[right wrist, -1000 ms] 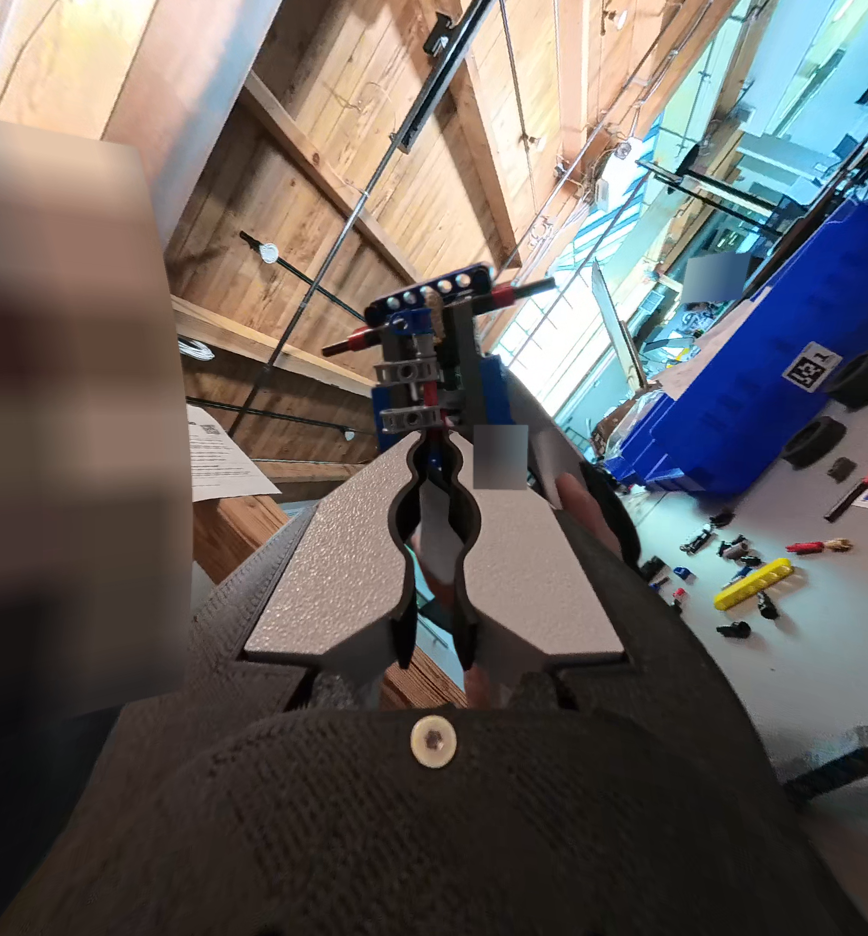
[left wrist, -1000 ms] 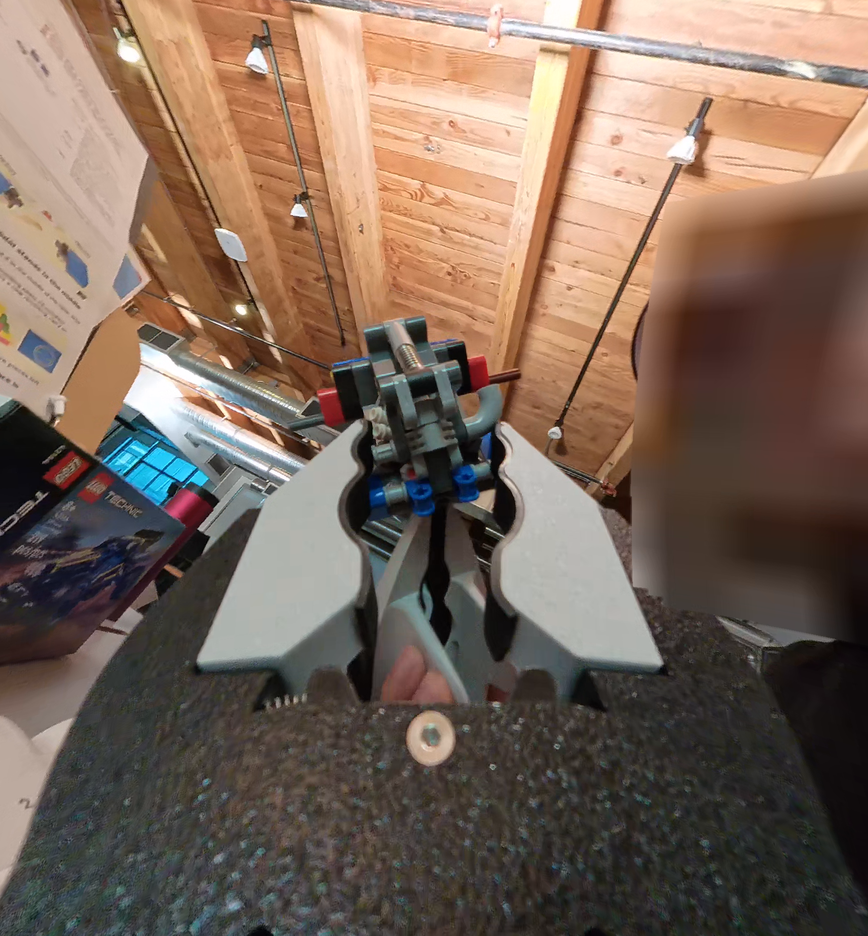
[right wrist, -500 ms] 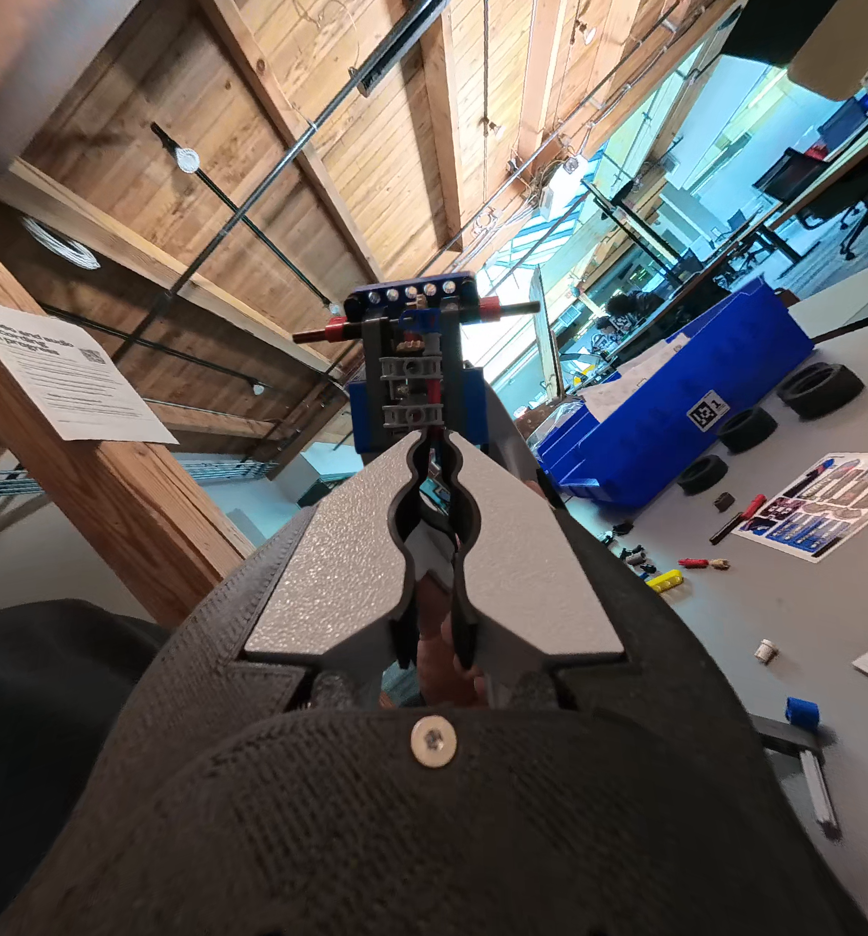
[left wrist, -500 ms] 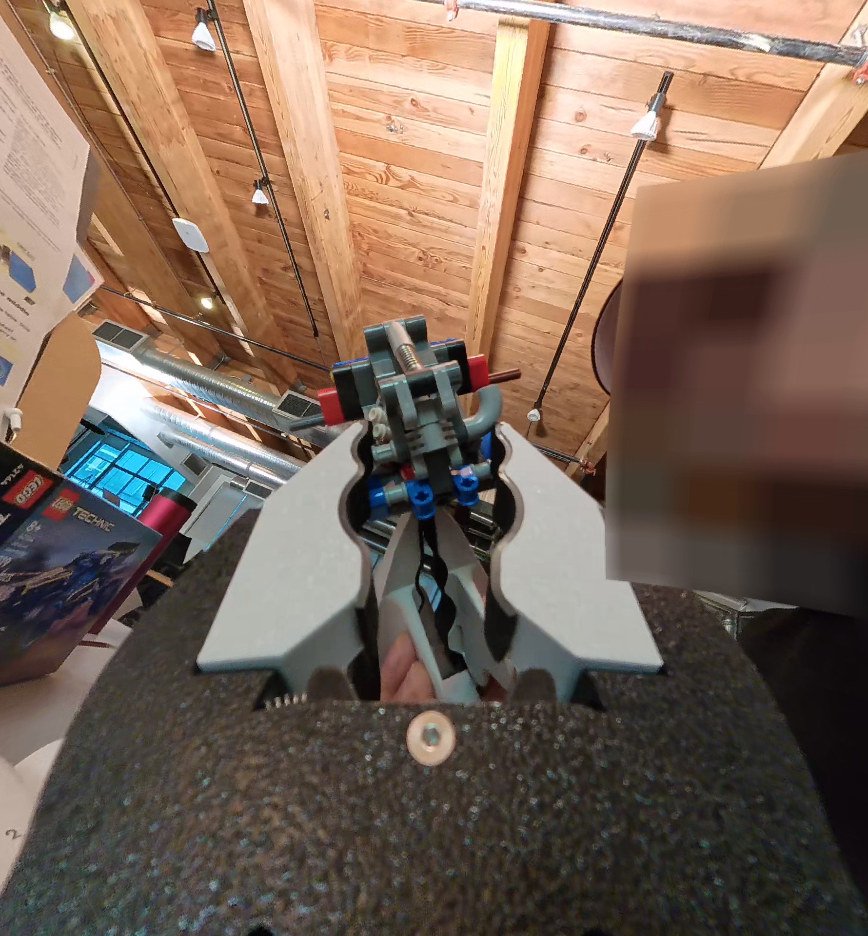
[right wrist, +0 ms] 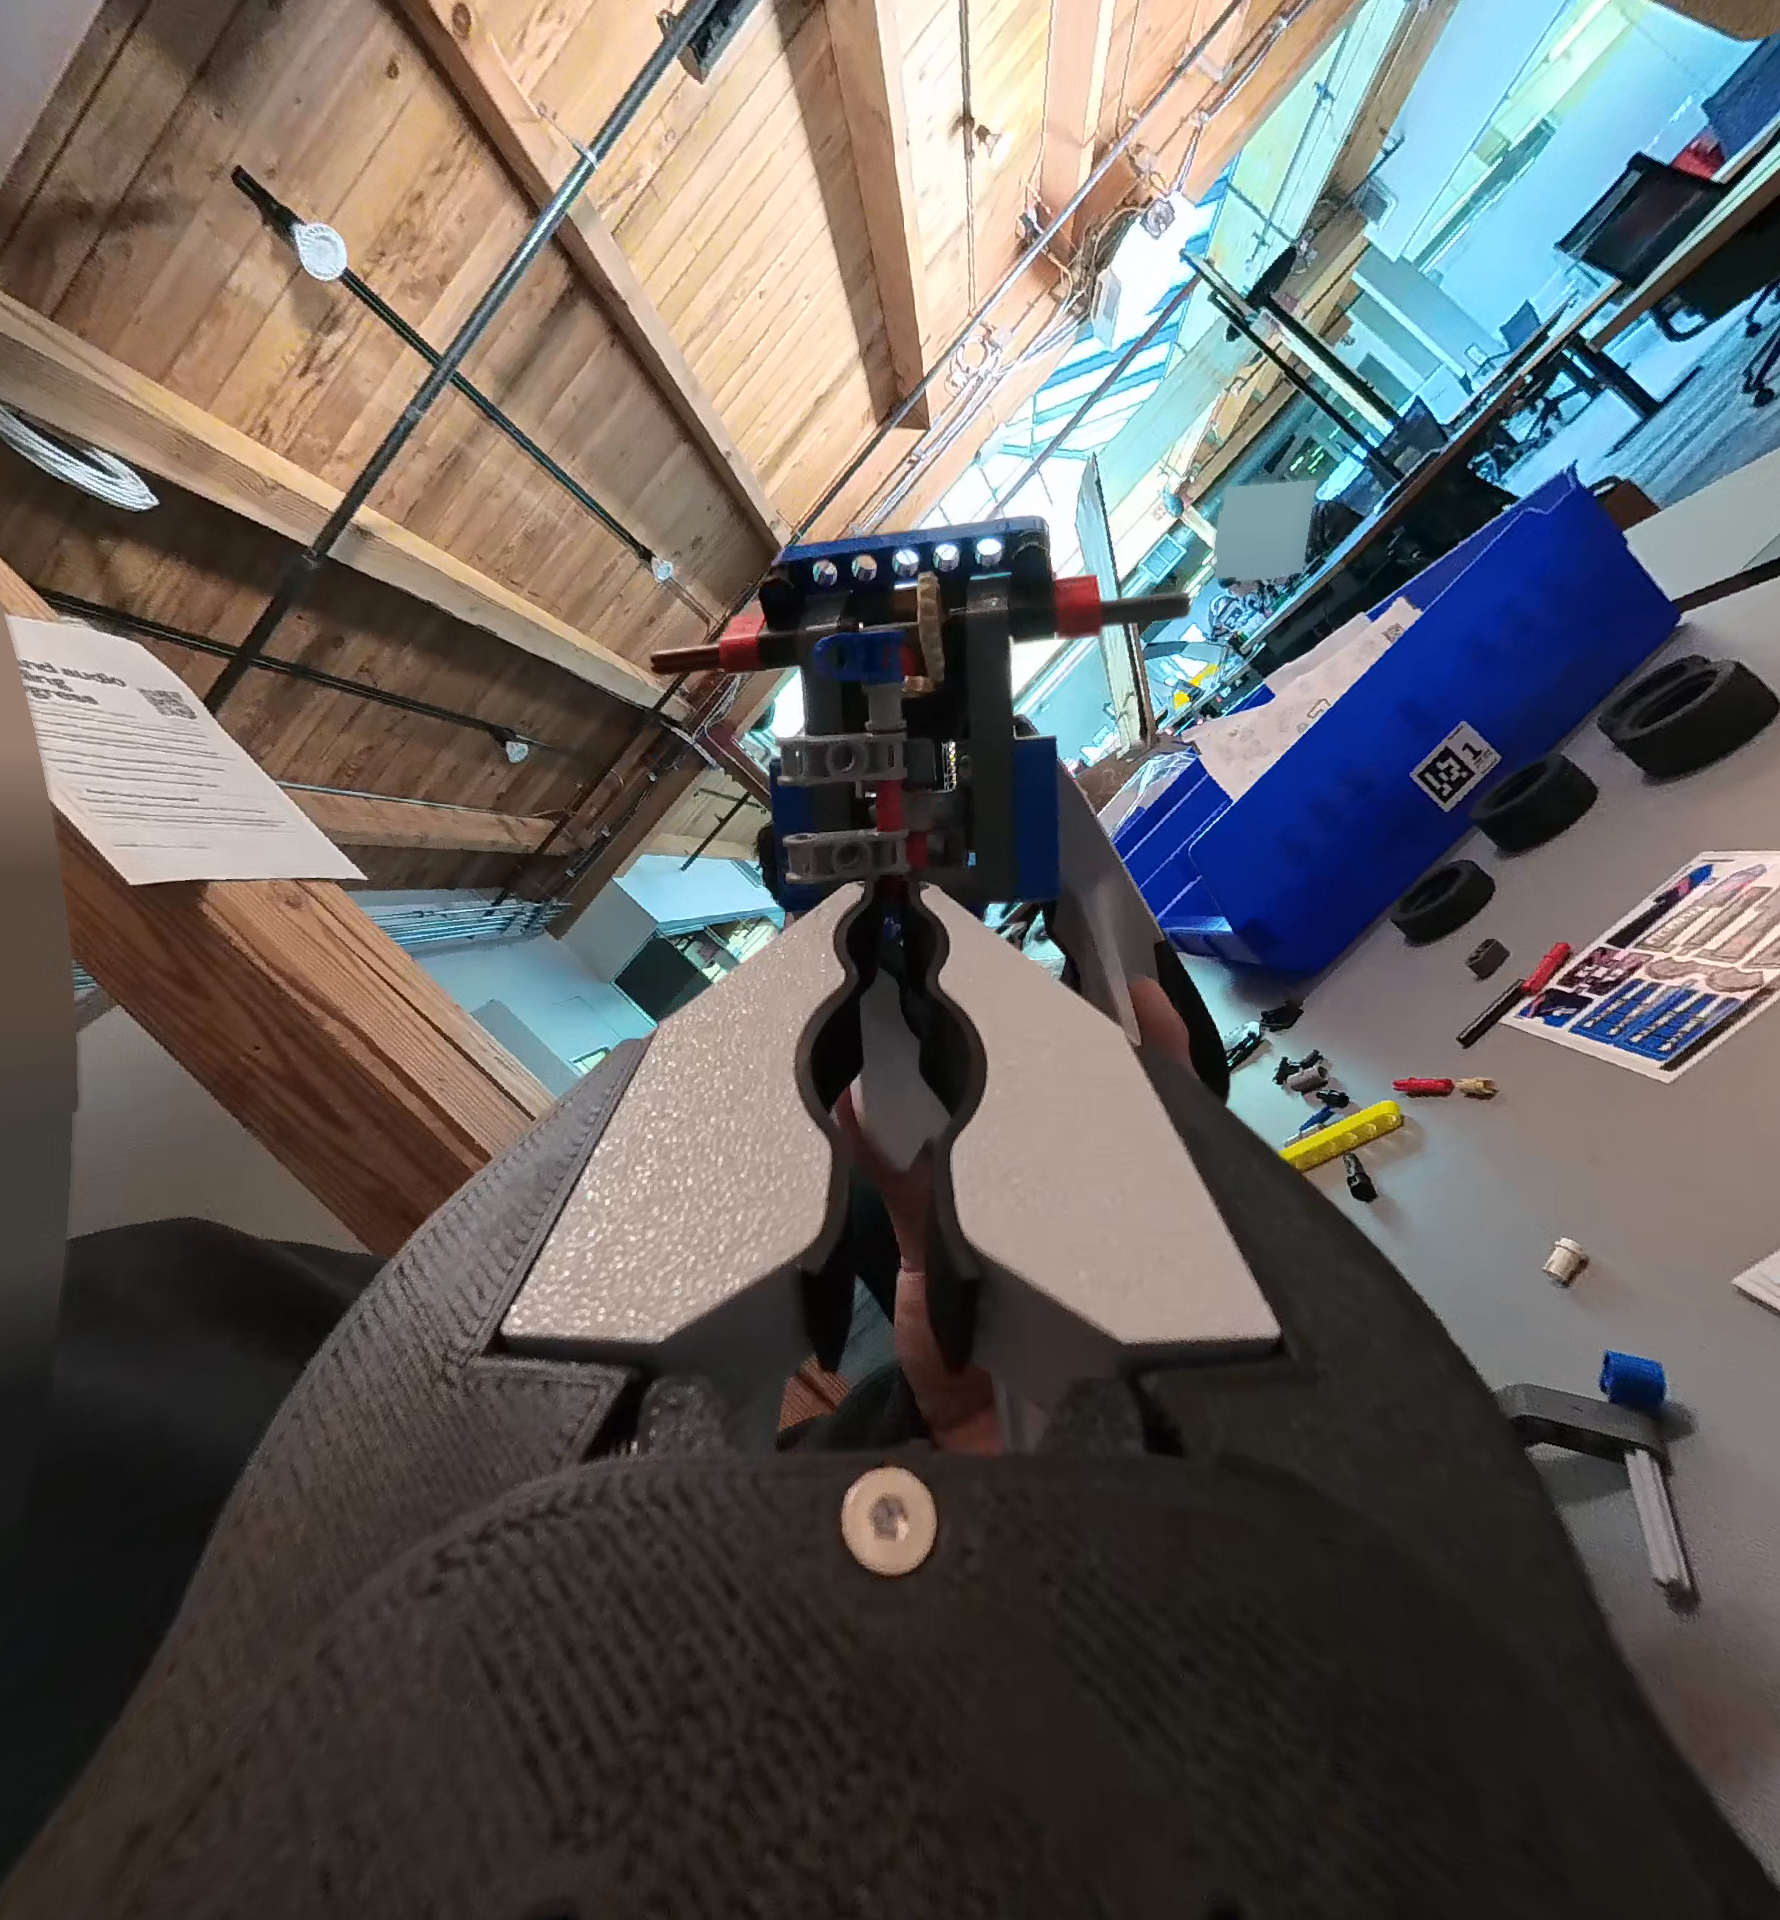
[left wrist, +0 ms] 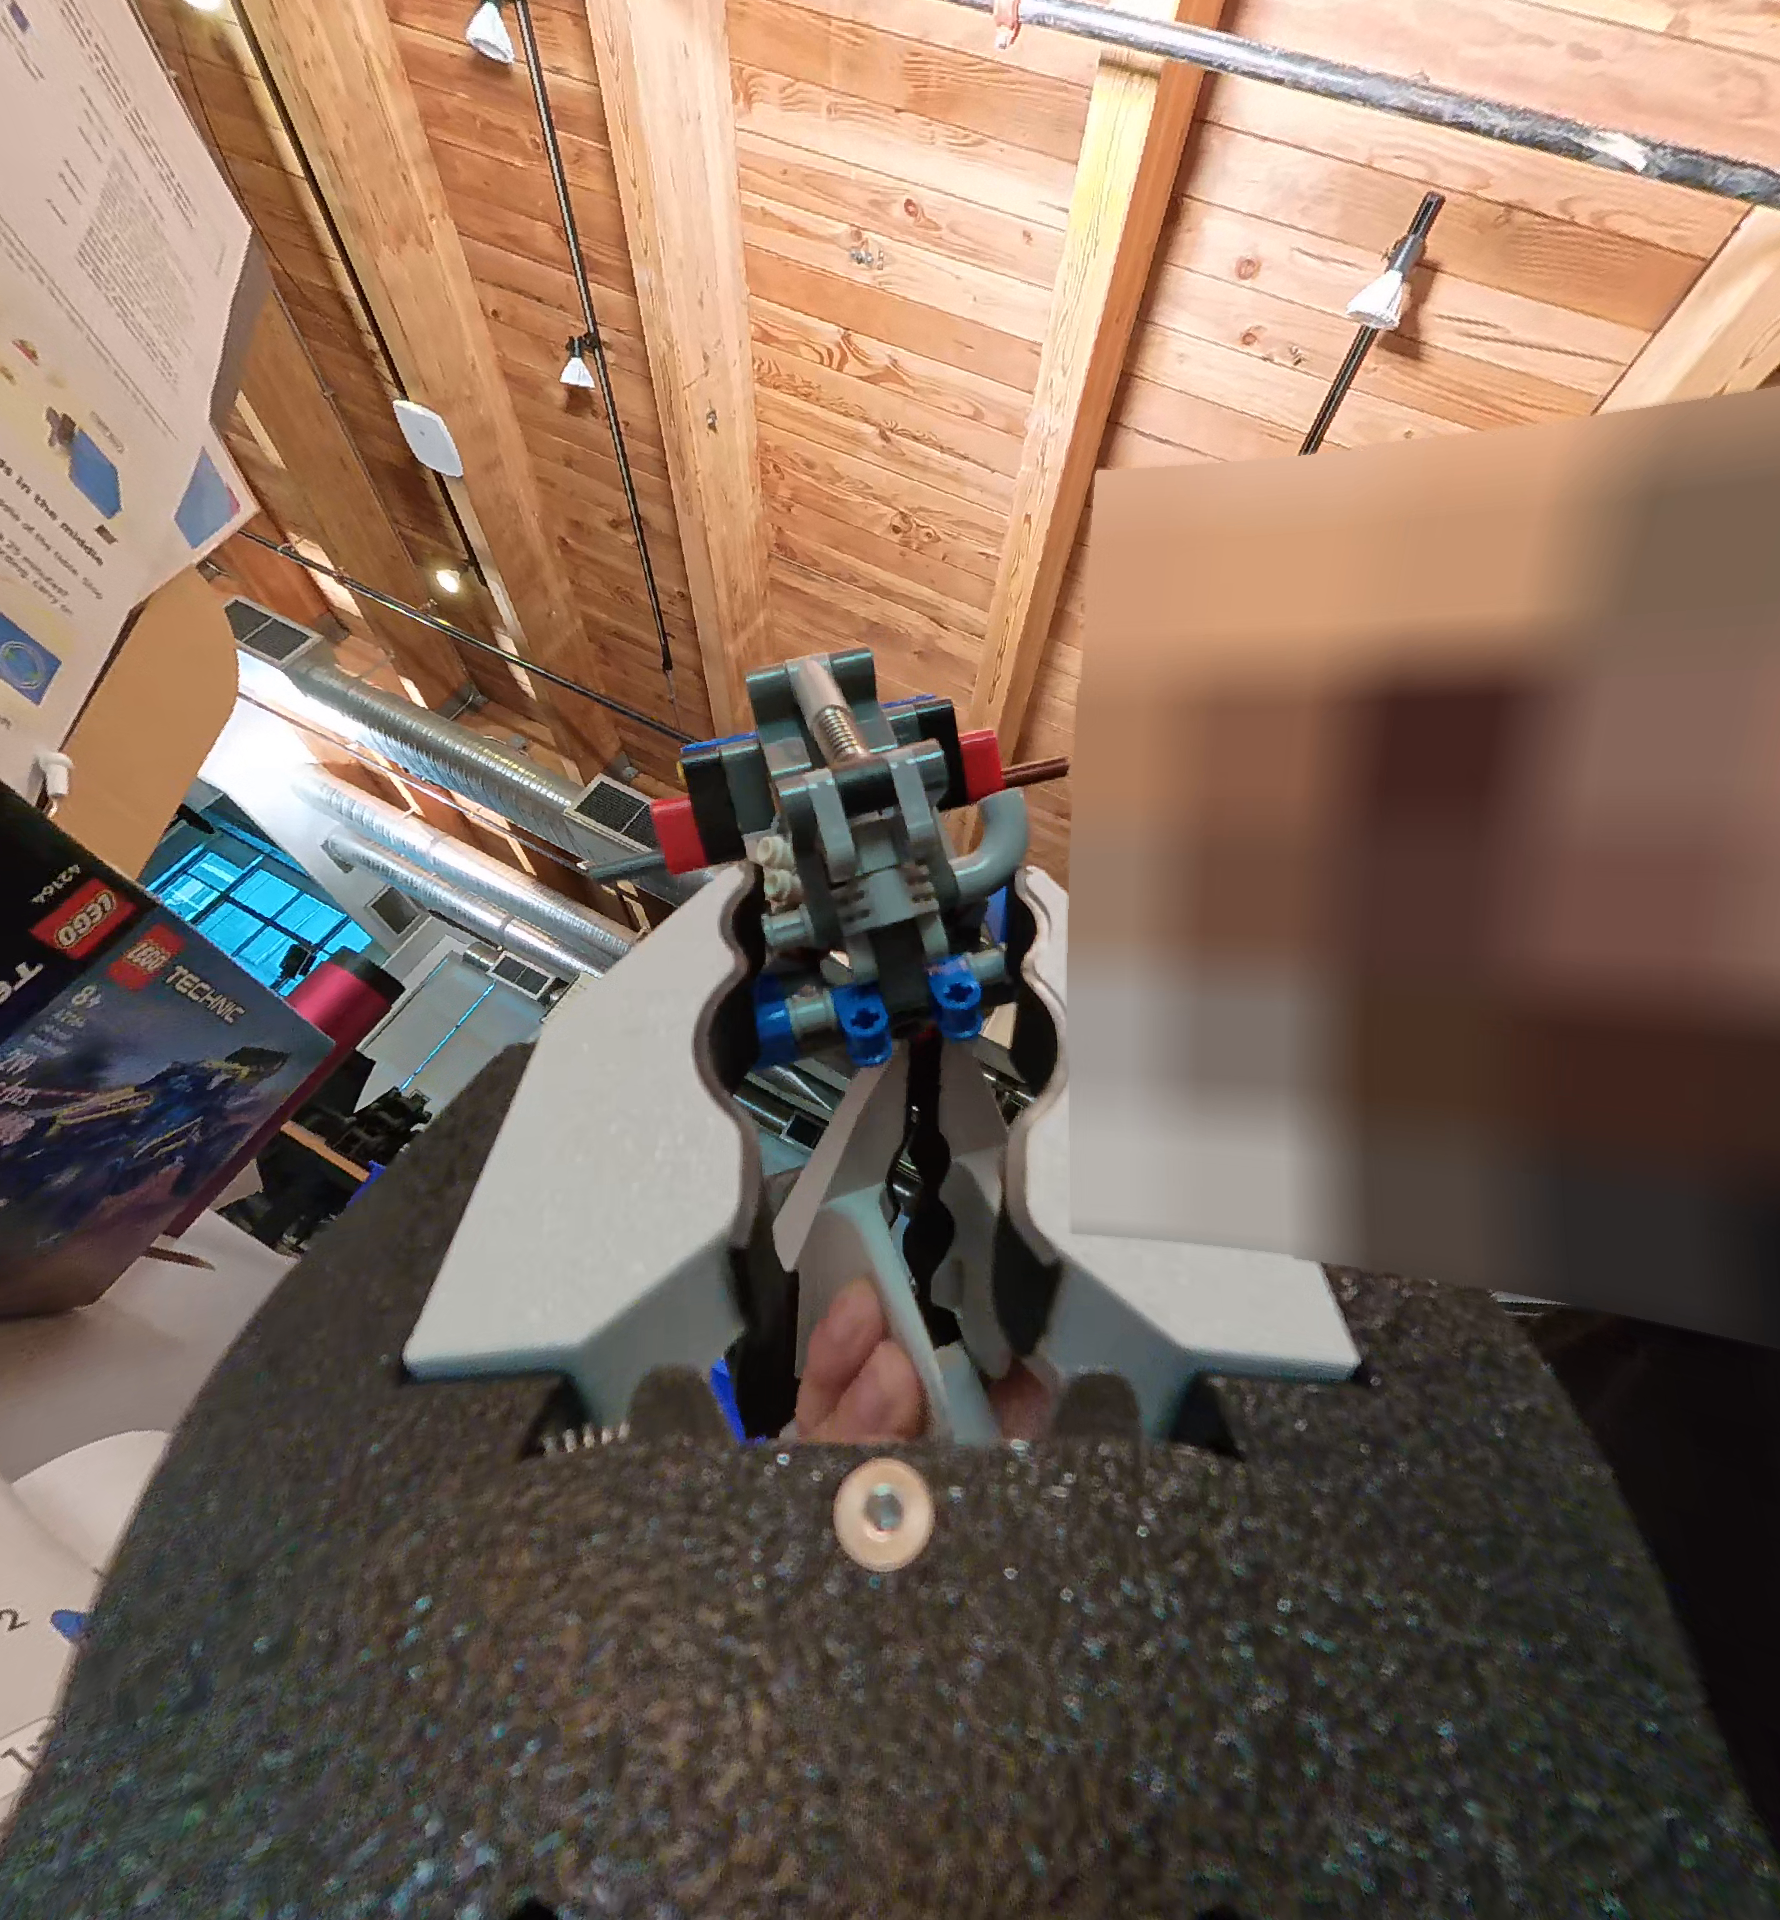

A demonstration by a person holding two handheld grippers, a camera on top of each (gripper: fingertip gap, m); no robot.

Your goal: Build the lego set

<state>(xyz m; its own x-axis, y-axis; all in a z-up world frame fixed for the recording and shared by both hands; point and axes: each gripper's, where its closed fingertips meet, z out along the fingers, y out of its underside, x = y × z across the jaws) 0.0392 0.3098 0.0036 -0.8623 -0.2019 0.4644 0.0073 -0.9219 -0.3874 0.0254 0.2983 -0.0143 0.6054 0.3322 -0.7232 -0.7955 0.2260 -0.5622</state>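
Note:
A partly built lego assembly [left wrist: 844, 831] of grey, black, blue and red parts with a cross axle is held up toward the wooden ceiling. My left gripper [left wrist: 870, 935] is shut on its lower part, one finger on each side. My right gripper [right wrist: 891, 899] is shut on the same assembly [right wrist: 907, 727] from the other side, pinching its red and grey underside. The right gripper's grey fingers [left wrist: 855, 1143] show between my left fingers. One left finger [right wrist: 1104, 935] shows beside the blue part in the right wrist view.
A lego box [left wrist: 86, 1049] stands at the left. On the grey table [right wrist: 1488, 1299] are a blue bin [right wrist: 1437, 790], black tires [right wrist: 1686, 717], a sticker sheet [right wrist: 1696, 966], a yellow beam [right wrist: 1343, 1138] and several small loose parts. A wooden post [right wrist: 273, 997] carries a paper sheet. My left and right fingertips are right by each other. Both grippers' tips are roughly 25 centimeters from the yellow beam [right wrist: 1343, 1138].
Both grippers keep their hold on the assembly. The right wrist view has rolled, so the table, bin and tires show more. The left view has shifted slightly.

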